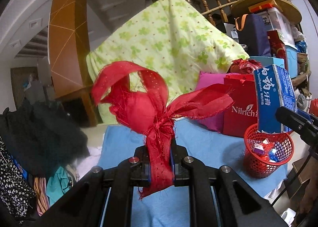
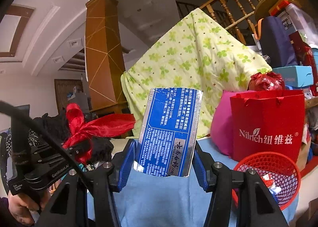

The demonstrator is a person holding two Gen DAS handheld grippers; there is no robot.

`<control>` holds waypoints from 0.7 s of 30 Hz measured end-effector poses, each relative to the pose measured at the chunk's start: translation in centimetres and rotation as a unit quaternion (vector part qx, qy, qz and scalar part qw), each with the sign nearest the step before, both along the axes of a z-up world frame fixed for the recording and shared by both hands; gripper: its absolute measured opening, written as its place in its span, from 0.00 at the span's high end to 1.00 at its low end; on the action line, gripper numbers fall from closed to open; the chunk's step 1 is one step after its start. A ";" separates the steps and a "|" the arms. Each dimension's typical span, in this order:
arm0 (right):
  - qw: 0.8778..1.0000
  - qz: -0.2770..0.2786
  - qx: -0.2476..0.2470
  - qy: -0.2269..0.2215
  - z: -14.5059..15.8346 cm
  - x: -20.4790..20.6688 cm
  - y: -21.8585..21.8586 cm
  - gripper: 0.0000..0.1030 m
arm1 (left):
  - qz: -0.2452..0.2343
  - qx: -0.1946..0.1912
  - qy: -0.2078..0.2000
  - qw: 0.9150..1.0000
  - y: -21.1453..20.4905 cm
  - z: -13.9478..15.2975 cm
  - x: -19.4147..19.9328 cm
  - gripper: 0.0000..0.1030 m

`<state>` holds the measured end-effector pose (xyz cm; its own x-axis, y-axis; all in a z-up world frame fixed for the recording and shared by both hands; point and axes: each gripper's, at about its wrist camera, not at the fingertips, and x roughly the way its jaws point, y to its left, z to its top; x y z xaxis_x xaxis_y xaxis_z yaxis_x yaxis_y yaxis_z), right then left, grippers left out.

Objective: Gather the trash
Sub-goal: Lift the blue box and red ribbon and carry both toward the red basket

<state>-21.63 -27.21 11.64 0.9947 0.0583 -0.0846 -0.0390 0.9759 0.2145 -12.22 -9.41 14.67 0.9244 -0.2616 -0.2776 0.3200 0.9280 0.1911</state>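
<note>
My left gripper (image 1: 160, 153) is shut on a frayed red ribbon (image 1: 139, 107) tied in a knotted bow, held up above the blue cloth. In the right wrist view that ribbon (image 2: 95, 125) and the left gripper (image 2: 79, 147) show at the left, with a hand (image 2: 17, 205) on the handle. My right gripper (image 2: 165, 159) is shut on a blue toothpaste box (image 2: 169, 133), standing upright between the blue pads (image 2: 127, 163). The box (image 1: 274, 95) hangs just above a red mesh basket (image 1: 268, 153), which holds several small wrappers. The basket (image 2: 278, 175) sits low at the right.
A blue cloth (image 1: 198, 143) covers the table. Behind the basket stand a red Nilrich gift bag (image 2: 266, 123) and a pink cushion (image 2: 220, 127). A green clover-print blanket (image 1: 169, 38) rises at the back. Dark clothes (image 1: 39, 127) pile at the left.
</note>
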 end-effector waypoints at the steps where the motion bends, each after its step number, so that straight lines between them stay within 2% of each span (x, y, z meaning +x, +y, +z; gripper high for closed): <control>1: 1.000 -0.001 -0.001 -0.002 0.0 -0.2 -0.1 0.44 | -0.001 0.001 -0.001 1.000 -0.2 0.1 -0.1 0.86; 21: 0.998 -0.041 0.022 -0.029 -0.1 -5.2 -4.8 0.44 | -0.039 0.024 -0.006 0.999 -5.5 0.2 -2.1 0.86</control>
<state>-26.80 -31.98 11.54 0.9994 -0.0214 -0.0266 0.0275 0.9659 0.2574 -14.37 -14.88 14.86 0.9054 -0.3189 -0.2803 0.3876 0.8903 0.2389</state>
